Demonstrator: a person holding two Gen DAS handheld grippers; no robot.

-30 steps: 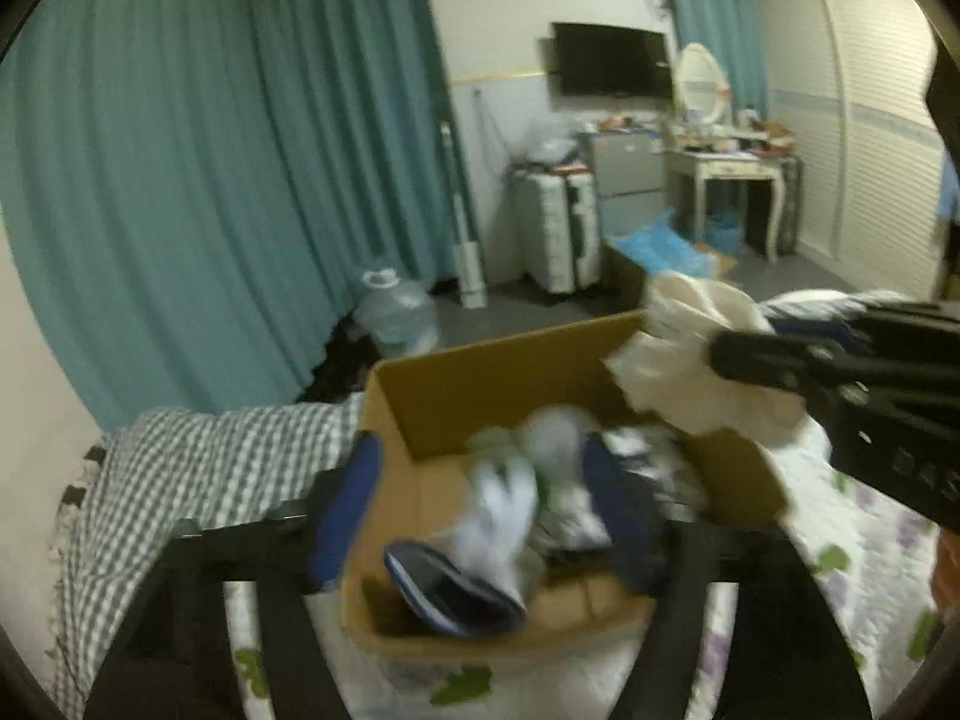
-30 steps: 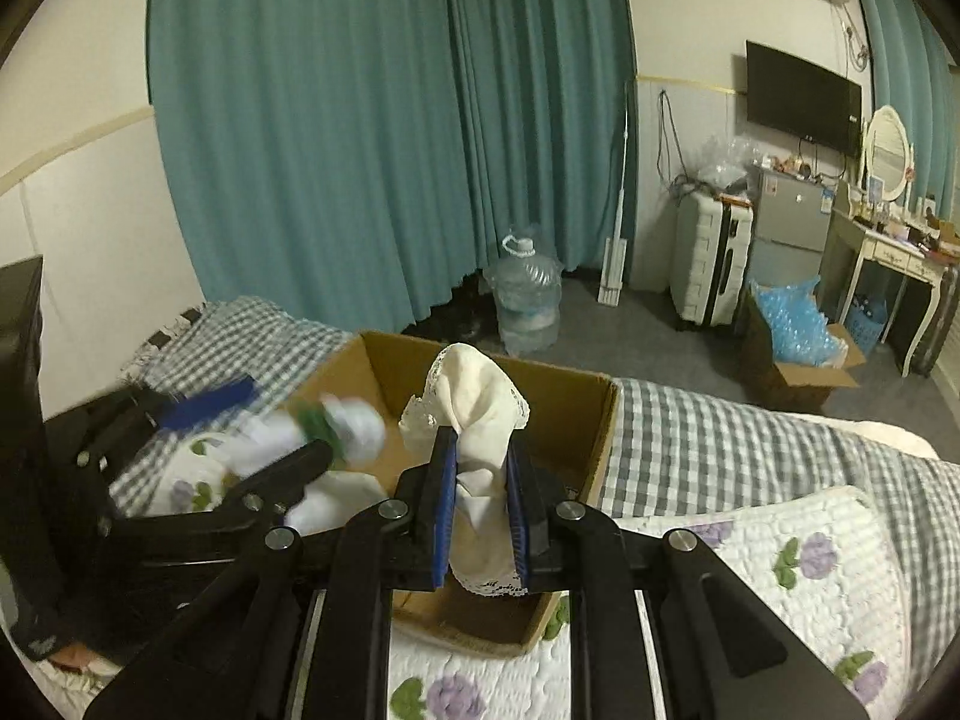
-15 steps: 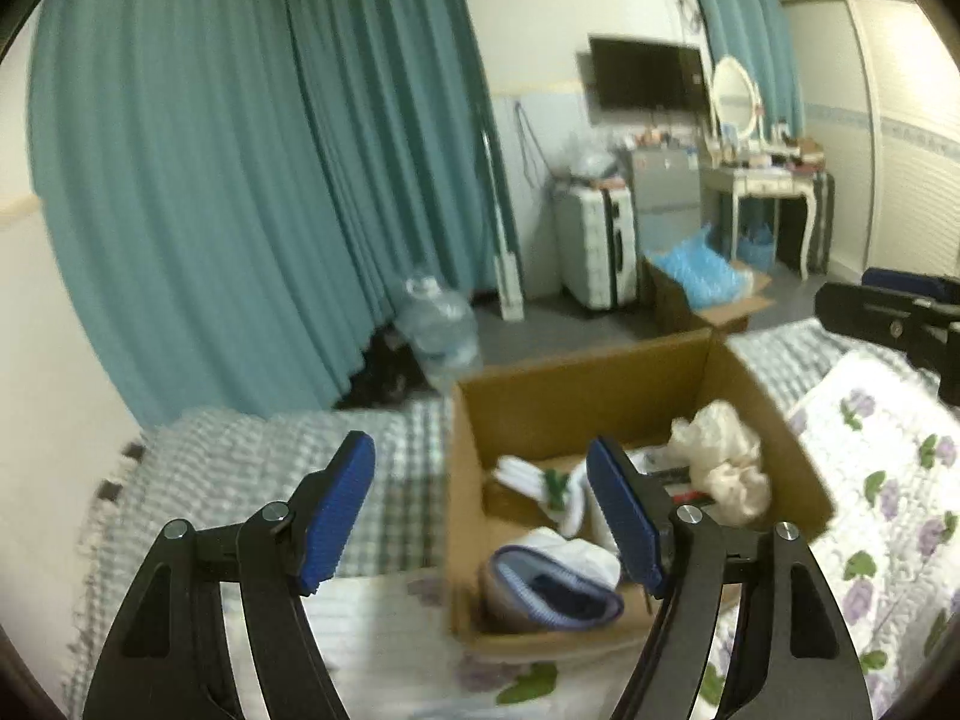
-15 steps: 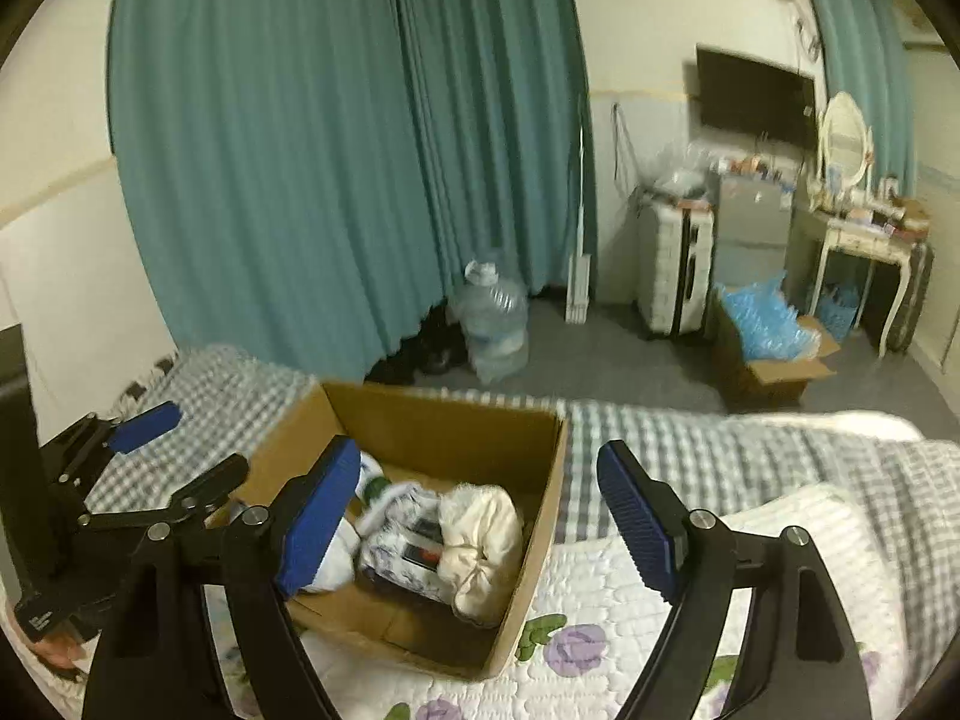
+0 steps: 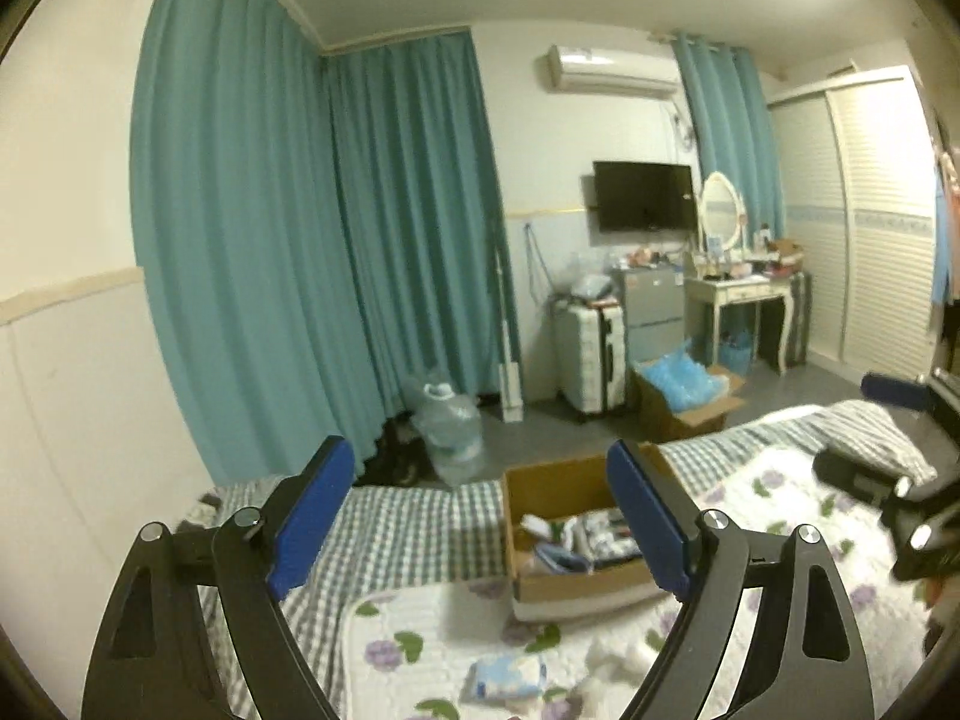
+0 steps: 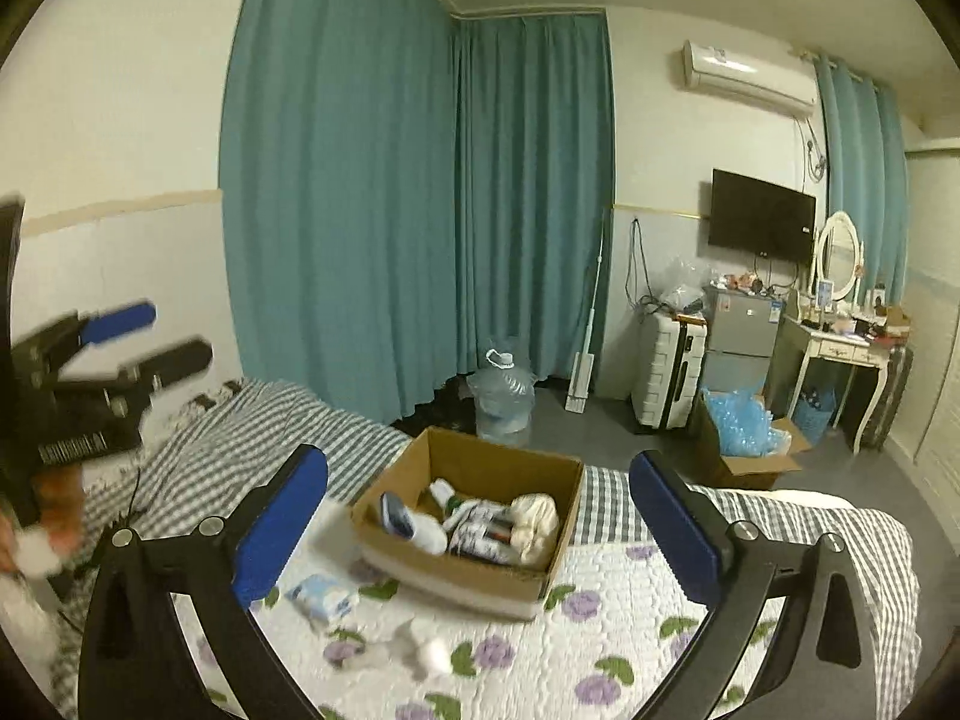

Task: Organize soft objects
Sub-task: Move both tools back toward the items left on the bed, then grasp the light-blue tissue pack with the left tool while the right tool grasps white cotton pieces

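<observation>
**Both grippers empty and clear of the box, loose items left on the quilt**

Now the step in hand looks like going for the next soft thing on the bed. To do it well, I judge, each gripper should come down low over the floral quilt (image 6: 660, 594), straddle one item with the jaws wide, and close only once the pads sit on either side of the bulk, not on a thin loose edge that would slip out on the lift.

Going left to right: the left gripper (image 5: 480, 525) has just been opening and now stands spread wide, with nothing between its blue pads (image 5: 312, 516). Below it, near the bottom of its view, a small blue-and-white packet (image 5: 507, 675) lies on the quilt, close under the jaws but not touched. The cardboard box (image 5: 576, 591) sits further off, partly behind the gripper's right finger, already holding several soft things.

The right gripper (image 6: 477, 534) has likewise just been opening and is spread wide and empty. In its view the same packet (image 6: 321, 594) lies below and just inside the left finger, and a white fluffy item (image 6: 429, 654), blurred, lies on the quilt lower down between the fingers. The box (image 6: 456, 576) stands ahead between the two fingers, well clear of both; inside it a cream cloth bundle (image 6: 534, 519) rests against the right wall beside rolled socks (image 6: 420, 525).
</observation>
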